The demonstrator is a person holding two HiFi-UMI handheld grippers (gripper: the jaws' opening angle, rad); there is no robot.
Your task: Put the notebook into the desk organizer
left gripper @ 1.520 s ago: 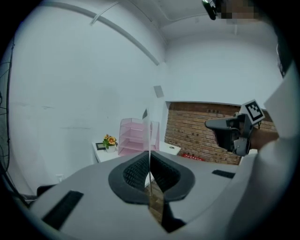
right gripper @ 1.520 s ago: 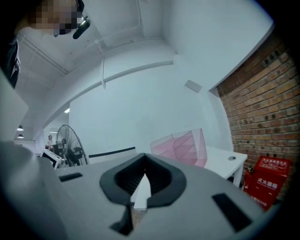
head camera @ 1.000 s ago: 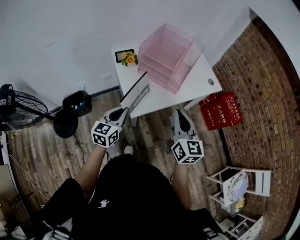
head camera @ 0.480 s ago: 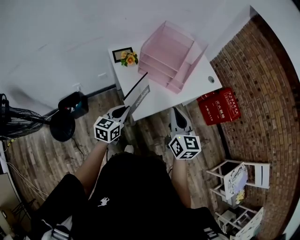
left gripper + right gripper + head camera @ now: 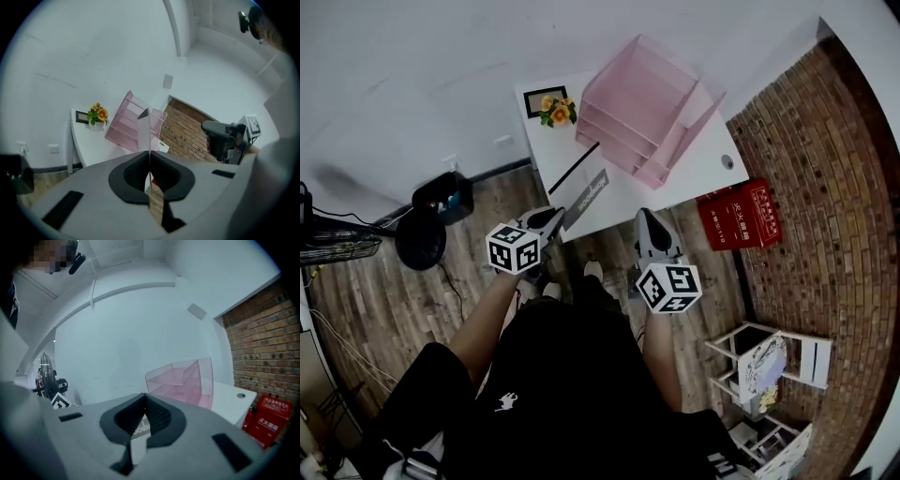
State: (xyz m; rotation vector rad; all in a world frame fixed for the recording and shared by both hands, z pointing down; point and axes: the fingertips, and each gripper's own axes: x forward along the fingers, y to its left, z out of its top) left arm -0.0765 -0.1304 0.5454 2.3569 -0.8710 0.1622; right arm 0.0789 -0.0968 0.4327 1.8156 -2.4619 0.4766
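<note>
White walls are standing behind a small white table (image 5: 698, 173), and a wood floor is showing below it. A pink desk organizer (image 5: 649, 105) is sitting at the back of the table, with a little pot of flowers (image 5: 555, 111) beside it. The person is standing in front of the table with a gripper in each hand.

The left gripper (image 5: 551, 217) is pinching the notebook (image 5: 584, 200) by its near end, with its jaws squeezed tight on it. The notebook is sticking out over the front part of the table, turned up on its edge. It is pointing toward the organizer but is not reaching it yet. The right gripper (image 5: 642, 217) is hovering near the table's front edge, apart from the notebook. Its jaws are looking closed with nothing in them.

The notebook is looking thin and light, so lifting it is probably easy. With a hold at only one end, it is likely wanting to droop or swing. Its cover is looking smooth, so it may be slipping if the pinch is weak. A good place to hold is likely close to the bound edge, where the pages are staying together. The organizer is looking light too, so a bump may be pushing it back. Going in edge first and slowly is seeming best.
</note>
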